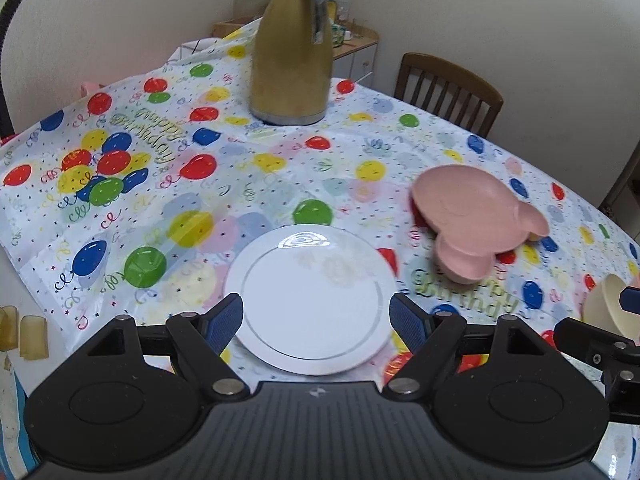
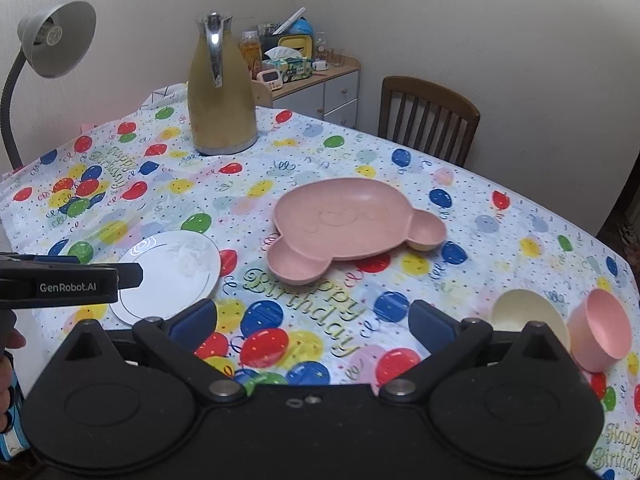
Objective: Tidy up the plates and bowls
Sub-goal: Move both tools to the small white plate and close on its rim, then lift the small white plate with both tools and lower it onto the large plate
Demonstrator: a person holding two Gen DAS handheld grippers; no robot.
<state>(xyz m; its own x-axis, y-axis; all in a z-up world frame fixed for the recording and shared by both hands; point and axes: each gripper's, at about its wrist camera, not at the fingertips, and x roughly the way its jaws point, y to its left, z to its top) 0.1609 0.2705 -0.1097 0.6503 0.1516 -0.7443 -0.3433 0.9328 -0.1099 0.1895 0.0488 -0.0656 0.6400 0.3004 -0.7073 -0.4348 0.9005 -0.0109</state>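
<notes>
While both tools hang spread apart and empty, the left tool (image 1: 316, 316) frames the white plate (image 1: 310, 300) and should pinch its near rim squarely.

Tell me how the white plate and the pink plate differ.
The white plate is plain round; the pink plate is bear-shaped with two ear compartments. The white plate is glossy with a silver ring; the pink plate looks matte. The white plate lies flat; the pink plate appears propped up on something. Both are empty on the tablecloth.
</notes>
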